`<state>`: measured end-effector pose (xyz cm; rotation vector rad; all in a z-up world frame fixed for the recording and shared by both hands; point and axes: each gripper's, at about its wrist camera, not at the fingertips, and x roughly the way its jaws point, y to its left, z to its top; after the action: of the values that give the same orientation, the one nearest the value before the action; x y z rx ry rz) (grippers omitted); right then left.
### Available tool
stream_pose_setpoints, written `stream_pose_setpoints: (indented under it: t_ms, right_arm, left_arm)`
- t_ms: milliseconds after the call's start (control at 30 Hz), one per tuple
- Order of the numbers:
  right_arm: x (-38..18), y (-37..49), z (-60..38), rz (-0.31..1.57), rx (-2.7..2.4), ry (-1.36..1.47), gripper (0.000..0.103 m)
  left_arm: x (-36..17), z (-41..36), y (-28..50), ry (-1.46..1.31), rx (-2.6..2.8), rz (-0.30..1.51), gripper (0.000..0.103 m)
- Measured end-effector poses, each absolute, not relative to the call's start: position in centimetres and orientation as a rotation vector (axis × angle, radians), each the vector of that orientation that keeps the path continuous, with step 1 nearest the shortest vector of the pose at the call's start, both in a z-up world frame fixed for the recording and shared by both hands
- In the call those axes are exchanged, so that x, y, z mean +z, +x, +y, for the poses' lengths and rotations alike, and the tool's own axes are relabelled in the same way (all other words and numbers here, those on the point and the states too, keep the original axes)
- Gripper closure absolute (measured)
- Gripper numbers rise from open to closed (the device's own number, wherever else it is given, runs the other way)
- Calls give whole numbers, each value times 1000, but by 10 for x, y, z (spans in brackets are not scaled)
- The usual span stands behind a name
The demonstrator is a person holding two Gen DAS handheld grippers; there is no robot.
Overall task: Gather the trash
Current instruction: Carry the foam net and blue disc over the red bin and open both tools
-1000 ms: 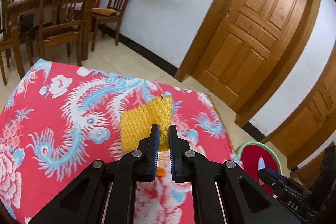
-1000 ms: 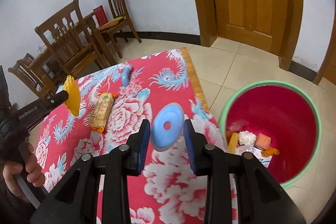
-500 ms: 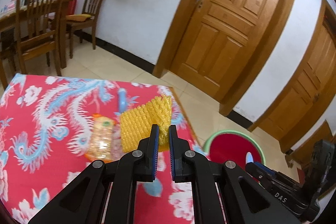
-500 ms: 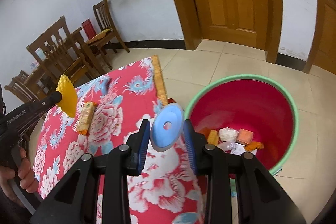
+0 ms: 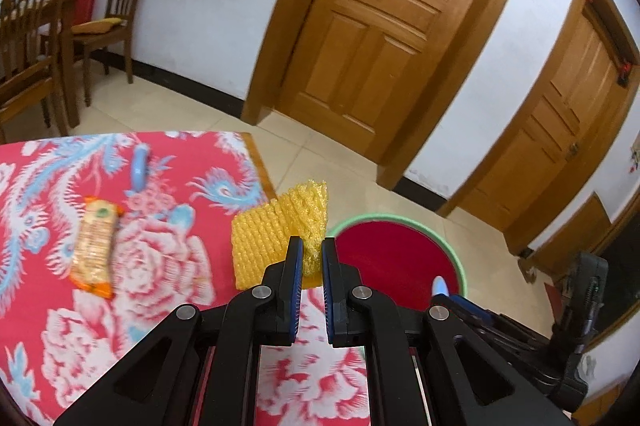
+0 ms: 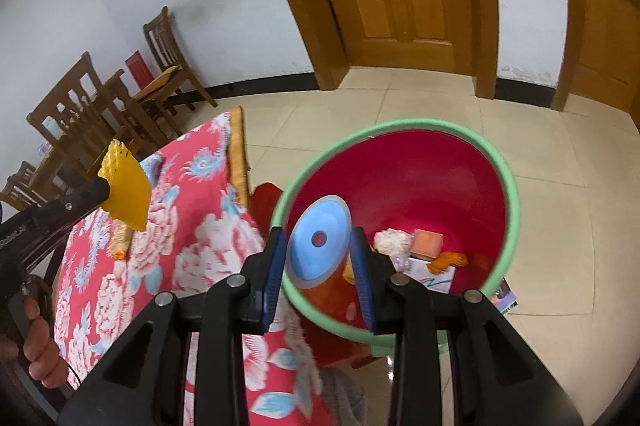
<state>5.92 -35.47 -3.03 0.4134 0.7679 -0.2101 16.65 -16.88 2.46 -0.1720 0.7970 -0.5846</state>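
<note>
Several scraps already lie inside the red plastic bin with the green rim. The right gripper clamps a round blue plastic lid above that rim; the left gripper pinches yellow foam netting short of the bin — neither dropped yet. An orange snack wrapper and a small blue piece remain on the red floral tablecloth beside the bin.

Left gripper is clamping a yellow foam net, holding it above the table edge by the red bin with the green rim. A snack packet and a blue item are lying on the red floral tablecloth. Right gripper is poking in at lower right over the bin, something blue showing at its tip.
</note>
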Motion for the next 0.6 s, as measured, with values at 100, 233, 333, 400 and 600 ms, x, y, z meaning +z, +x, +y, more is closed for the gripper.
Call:
stream_pose_setpoints:
  t_ms: [100, 233, 333, 400, 600]
  right_arm:
    - [-40, 57, -364, 784, -230, 425, 68]
    - [-53, 53, -375, 805, -250, 452, 68]
    - [-61, 51, -383, 816, -263, 469, 67]
    - [-65, 50, -389, 821, -271, 477, 67]
    - [-73, 48, -401, 834, -287, 496, 67]
  left_arm:
    - [20, -183, 163, -157, -610, 810, 94]
    - [14, -199, 160, -145, -641, 829, 94]
    - [10, -209, 159, -141, -663, 842, 94]
    - [6, -216, 158, -133, -676, 852, 94]
    - [-5, -234, 155, -115, -703, 886, 94]
